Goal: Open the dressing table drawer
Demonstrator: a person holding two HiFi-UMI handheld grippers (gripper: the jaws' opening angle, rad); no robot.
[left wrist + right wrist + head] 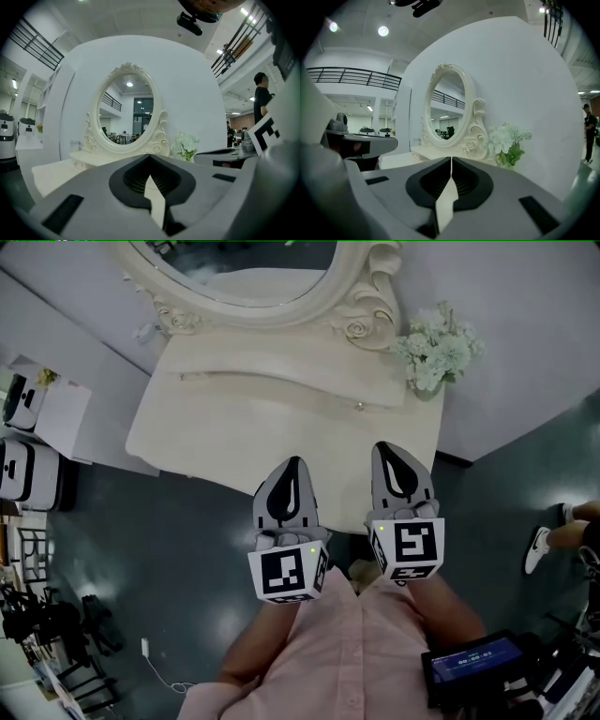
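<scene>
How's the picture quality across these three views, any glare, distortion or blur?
Head view: fisheye bends the wall lines; soft glare patches on the floor. Left gripper view: black round vignette, mirror sharp, foreground soft. Right gripper view: same vignette, ceiling lamp flares, flowers crisp.

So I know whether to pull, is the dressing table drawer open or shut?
Shut, it seems: in the head view, nothing juts out beyond the front edge of the dressing table.
</scene>
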